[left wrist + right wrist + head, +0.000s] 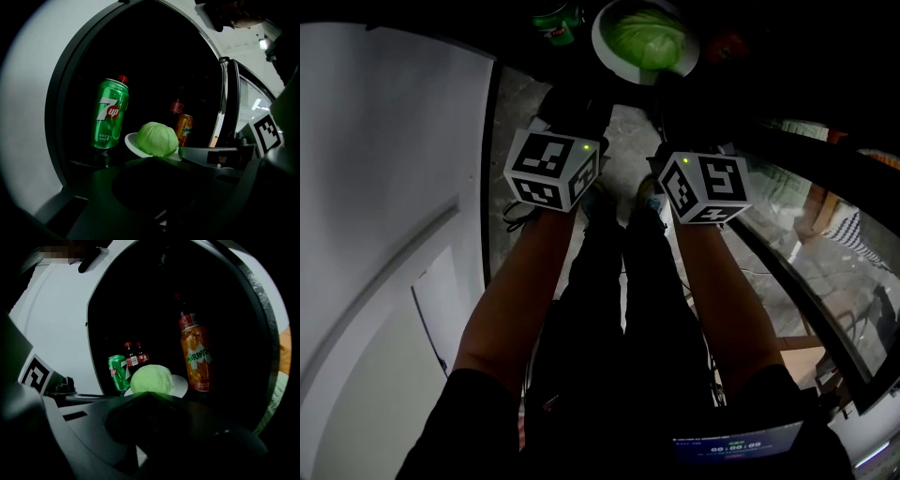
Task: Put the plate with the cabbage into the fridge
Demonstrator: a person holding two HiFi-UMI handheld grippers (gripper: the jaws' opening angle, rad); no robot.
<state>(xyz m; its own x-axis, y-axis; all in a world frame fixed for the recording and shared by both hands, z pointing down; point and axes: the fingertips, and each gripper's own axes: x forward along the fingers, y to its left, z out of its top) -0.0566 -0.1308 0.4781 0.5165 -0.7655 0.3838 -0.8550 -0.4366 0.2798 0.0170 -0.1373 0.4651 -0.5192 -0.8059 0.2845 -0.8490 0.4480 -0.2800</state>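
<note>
- Lowest in the head view, a small lit screen [736, 445] sits at the bottom edge. Above it, two bare forearms [511, 300] reach up the frame over dark trousers.
- Each forearm ends at a marker cube, one left of centre [551, 169] and one right of centre [705, 187]. A white panel [375, 187] fills the left side of that view.
- In the left gripper view, the left gripper [150, 158] has its jaws drawn together to a dark point. That point is right at the near rim of the plate [130, 140], clamped on it as far as the dim light shows.
- In its own view the right gripper [147, 393] is closed the same way, its tip meeting the plate rim just under the cabbage [151, 379].
- The white plate is at the top centre of the head view and near the middle of both gripper views, inside the dark opening of the fridge [154, 56].
- The pale green cabbage sits on the plate. No view shows whether the plate rests on the shelf or hangs just above it.
- Just beyond the plate, a green 7up can [110, 115] stands upright at its left in the left gripper view.
- An orange Mirinda bottle [194, 357] stands upright right of the plate in the right gripper view.
- Farthest back, two cola bottles [133, 355] stand behind the can.
</note>
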